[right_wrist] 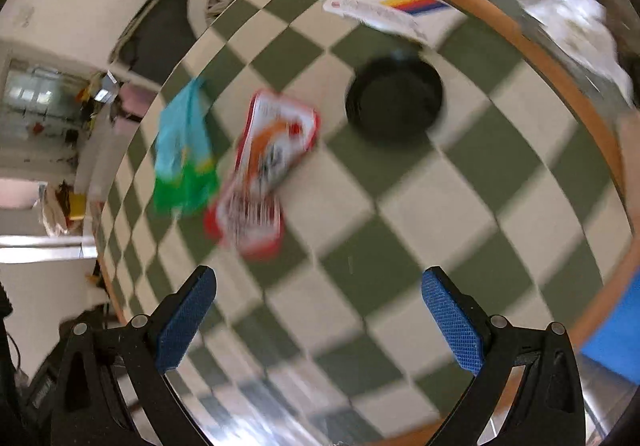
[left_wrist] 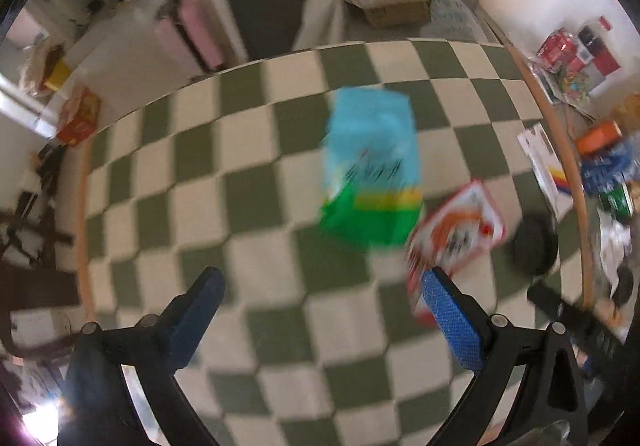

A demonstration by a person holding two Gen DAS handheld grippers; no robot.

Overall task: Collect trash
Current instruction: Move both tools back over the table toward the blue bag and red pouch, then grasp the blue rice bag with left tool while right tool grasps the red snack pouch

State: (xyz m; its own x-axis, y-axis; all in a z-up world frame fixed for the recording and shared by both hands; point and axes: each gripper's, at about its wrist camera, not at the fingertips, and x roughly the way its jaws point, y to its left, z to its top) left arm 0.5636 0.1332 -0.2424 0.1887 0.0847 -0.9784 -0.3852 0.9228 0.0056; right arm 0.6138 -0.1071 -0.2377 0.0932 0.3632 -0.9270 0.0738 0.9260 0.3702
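Blue-green wrapper (left_wrist: 372, 169) lies ahead of the spread, empty left gripper (left_wrist: 324, 310)

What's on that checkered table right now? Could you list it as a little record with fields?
surface: green and white checkered table
wrappers: blue-green packet beside and touching a red-white packet
dish: black round bowl, apart from the packets
card: white card with rainbow stripes, at the table's far edge
left gripper: open, holding nothing
right gripper: open, holding nothing
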